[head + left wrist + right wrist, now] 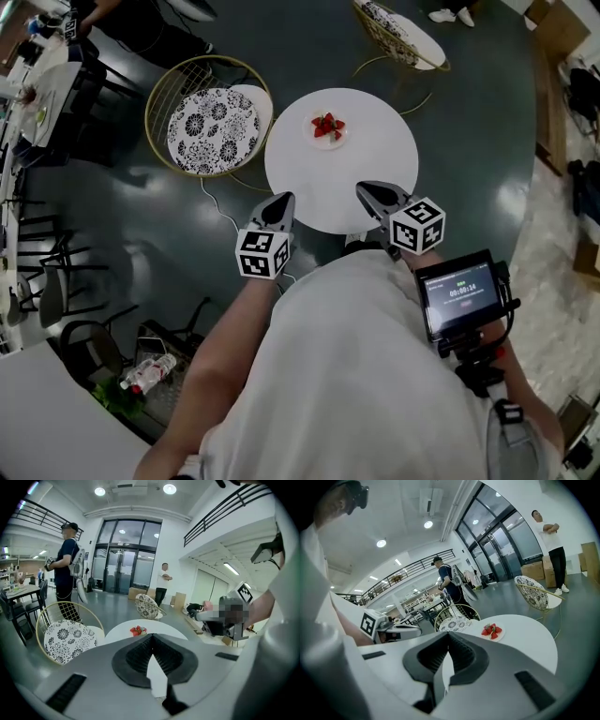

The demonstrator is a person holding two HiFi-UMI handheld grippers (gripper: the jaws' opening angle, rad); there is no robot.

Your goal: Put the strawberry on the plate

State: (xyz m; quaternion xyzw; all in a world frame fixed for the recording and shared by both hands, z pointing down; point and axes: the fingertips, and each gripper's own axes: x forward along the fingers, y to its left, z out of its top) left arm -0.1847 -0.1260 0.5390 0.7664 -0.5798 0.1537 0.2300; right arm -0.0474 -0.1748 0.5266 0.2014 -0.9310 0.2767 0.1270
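Bordering table (pixel 375 159) edge: left gripper (pixel 280 200), right gripper (pixel 365 187)

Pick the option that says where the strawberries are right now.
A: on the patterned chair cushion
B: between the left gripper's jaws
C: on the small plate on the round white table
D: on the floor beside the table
C: the strawberries lie together on the plate, which sits on the round white table, away from the chair and off the floor.
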